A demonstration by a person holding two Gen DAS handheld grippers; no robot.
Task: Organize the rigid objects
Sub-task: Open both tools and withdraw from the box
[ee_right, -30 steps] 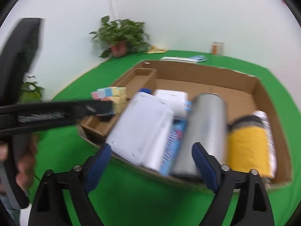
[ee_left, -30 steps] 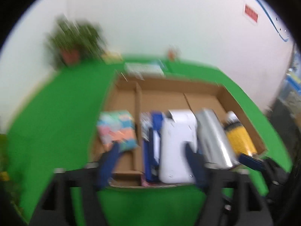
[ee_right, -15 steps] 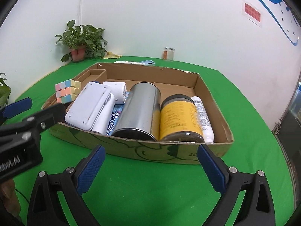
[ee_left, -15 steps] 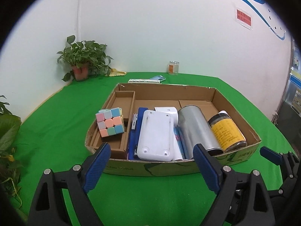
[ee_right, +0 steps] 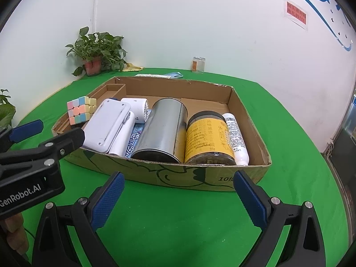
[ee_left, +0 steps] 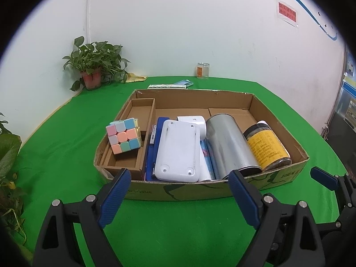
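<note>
Cardboard box (ee_left: 222, 191) on green table (ee_left: 178, 233), taken as landmark. In its narrow left compartment: pastel cube (ee_left: 124, 138), tilted. In the main compartment, left to right: blue item (ee_left: 160, 124) on edge, white device (ee_left: 178, 151) lying on top, small white fan (ee_right: 134, 104) behind it, steel can (ee_left: 231, 146) on its side, yellow-labelled jar (ee_left: 267, 149) on its side, white bottle (ee_right: 235, 138) against the right wall. Just in front of the box, apart from it: left gripper (ee_left: 178, 197), jaws wide, nothing between; right gripper (ee_right: 178, 198), jaws wide, empty. Behind the box: glass jar (ee_left: 203, 70), phone (ee_left: 183, 82), plant (ee_left: 95, 66).
</note>
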